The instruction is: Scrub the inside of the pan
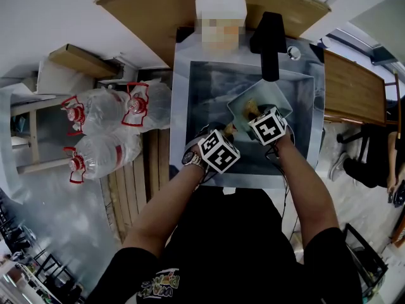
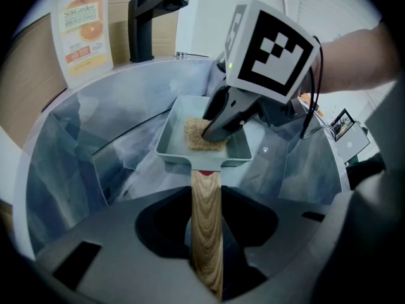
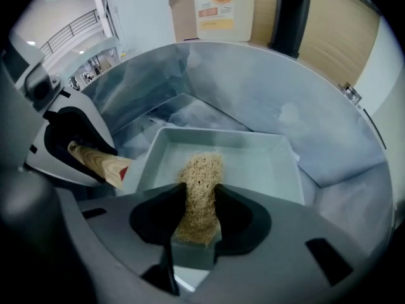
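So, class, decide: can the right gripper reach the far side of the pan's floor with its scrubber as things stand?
Probably yes. The right gripper grips the scrubber inside the pan, whose floor is bare and open from above, while the left gripper holds the wooden handle.

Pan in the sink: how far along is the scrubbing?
Setup looks done: the left gripper clamps the wooden handle of the pan, inside the sink, and the right gripper grips the fibre scrubber. In hand: the scrubber is on the pan floor. Left: the scrubbing itself; no suds or marks show how much is covered.
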{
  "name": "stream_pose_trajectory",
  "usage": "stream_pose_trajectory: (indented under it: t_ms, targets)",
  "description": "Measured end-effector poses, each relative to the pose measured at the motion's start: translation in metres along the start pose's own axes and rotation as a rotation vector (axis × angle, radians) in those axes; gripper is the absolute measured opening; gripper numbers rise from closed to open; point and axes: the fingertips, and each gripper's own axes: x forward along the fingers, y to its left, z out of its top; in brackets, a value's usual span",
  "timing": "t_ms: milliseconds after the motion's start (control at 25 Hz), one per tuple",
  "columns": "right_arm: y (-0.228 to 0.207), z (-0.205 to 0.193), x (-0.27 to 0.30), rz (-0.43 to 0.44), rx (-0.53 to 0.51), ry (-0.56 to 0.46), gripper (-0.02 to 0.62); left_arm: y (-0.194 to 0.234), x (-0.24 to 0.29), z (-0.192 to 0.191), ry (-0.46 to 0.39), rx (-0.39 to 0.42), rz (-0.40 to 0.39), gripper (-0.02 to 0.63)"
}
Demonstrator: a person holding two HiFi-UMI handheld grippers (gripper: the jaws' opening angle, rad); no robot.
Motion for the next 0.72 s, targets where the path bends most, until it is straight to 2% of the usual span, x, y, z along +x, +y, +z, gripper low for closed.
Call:
stream_pose_trajectory:
  t_ms: [720]
  targets:
    - [-0.081,-0.008,-0.005,-0.169,0.017,0.044,0.146,-0.003,0.0,0.0,-0.001,-0.006,-0.016,0.152]
